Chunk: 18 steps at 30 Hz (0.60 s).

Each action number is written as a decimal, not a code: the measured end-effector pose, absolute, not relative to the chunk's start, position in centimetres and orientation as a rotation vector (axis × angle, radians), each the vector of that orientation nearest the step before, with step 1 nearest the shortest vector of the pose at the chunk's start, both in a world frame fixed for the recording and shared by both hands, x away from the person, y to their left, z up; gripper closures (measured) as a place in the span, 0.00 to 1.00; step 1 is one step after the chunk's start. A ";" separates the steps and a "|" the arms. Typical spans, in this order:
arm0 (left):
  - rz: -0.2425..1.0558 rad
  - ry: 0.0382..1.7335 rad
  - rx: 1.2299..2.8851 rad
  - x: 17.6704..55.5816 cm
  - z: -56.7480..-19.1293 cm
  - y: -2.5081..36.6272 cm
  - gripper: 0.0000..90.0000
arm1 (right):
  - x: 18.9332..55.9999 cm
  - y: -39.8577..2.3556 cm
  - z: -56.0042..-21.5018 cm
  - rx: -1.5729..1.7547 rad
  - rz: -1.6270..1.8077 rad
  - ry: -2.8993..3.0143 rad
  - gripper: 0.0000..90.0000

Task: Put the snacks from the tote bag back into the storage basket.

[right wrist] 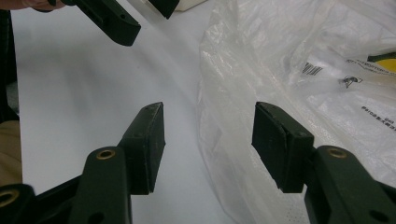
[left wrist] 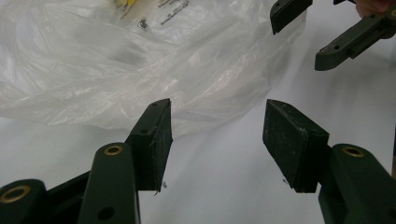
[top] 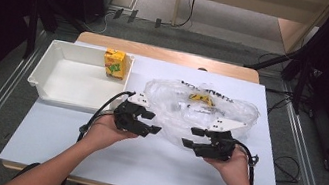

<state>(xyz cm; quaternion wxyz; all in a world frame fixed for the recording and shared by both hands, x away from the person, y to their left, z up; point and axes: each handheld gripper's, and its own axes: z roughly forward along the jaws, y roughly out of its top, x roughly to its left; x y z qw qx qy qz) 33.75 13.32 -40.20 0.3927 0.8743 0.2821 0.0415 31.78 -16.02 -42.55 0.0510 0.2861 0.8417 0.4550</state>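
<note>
A white sheet (top: pixel 142 154) covers the table, and a crumpled clear plastic bag (top: pixel 199 113) lies on it right of centre, printed with black lettering and a yellow mark near its far side. A white tray (top: pixel 57 97) sits at the far left of the sheet; a yellow carton (top: pixel 114 64) stands upright in its far right corner.

The left gripper (top: pixel 151 122) is held in the person's left hand (top: pixel 102 133) just beside the near left edge of the bag. Its jaws stand wide apart with nothing between them. In the left gripper view the bag (left wrist: pixel 140 60) lies just beyond the pads (left wrist: pixel 156 140), not touching them.

The right gripper (top: pixel 191 136) is held in the right hand (top: pixel 233 167) at the near edge of the bag, facing the left gripper. Its jaws are also spread wide and grip nothing. In the right gripper view the bag's edge (right wrist: pixel 224 116) runs up through the gap between the pads (right wrist: pixel 275 140); whether film touches the right-side pad cannot be told
</note>
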 end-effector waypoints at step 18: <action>0.117 0.698 2.242 33.8 -40.4 13.4 0.46 | 31.8 -16.0 -42.6 0.862 1.374 2.571 0.50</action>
